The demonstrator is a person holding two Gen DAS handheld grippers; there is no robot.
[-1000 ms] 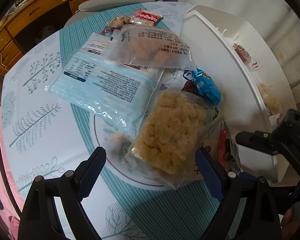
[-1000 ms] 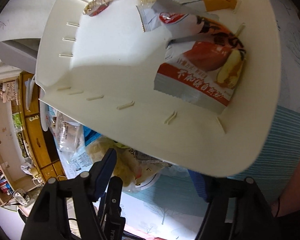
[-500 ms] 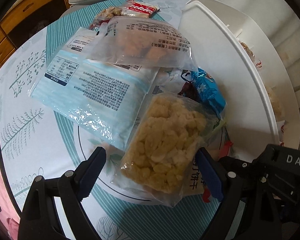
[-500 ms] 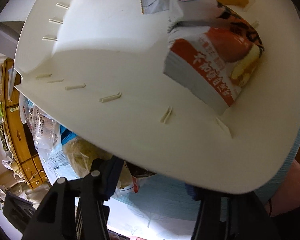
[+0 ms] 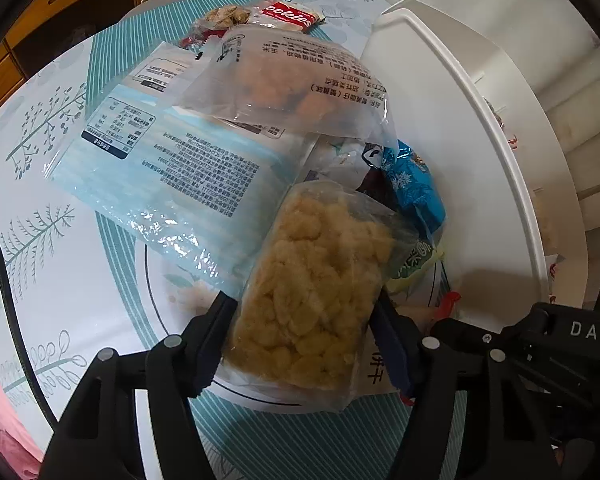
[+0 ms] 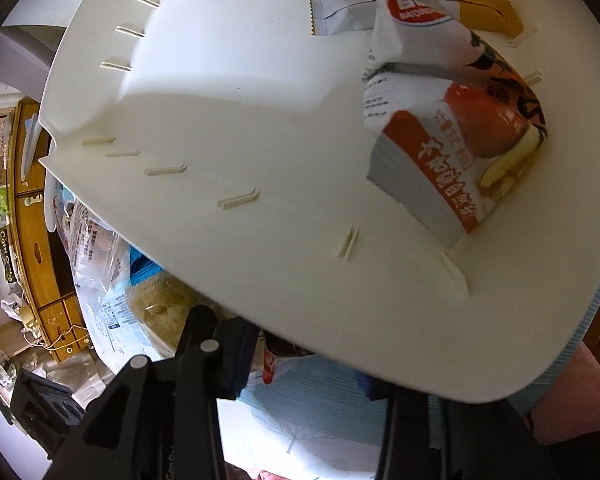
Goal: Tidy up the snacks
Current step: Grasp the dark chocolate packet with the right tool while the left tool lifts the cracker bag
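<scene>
My left gripper (image 5: 306,316) has closed its two fingers against the sides of a clear bag of yellow puffed snack (image 5: 312,296), which lies on a pile of packets on the table. Behind it lie a pale blue packet (image 5: 160,172), a clear bag of fried snacks (image 5: 288,88) and a blue wrapper (image 5: 416,188). A white bin (image 5: 460,128) stands to the right. In the right wrist view my right gripper (image 6: 300,364) is open, its fingers under the near rim of the bin (image 6: 228,160). An orange-and-white packet (image 6: 452,148) lies inside the bin.
Small packets (image 5: 288,18) lie at the far end of the pile. More packets (image 6: 380,8) lie at the bin's far side. A wooden cabinet (image 6: 40,264) stands beyond the table. The tablecloth (image 5: 52,264) has a tree print.
My left gripper moved forward and down onto the yellow snack bag and closed on it. My right gripper slid in closer under the bin's rim.
</scene>
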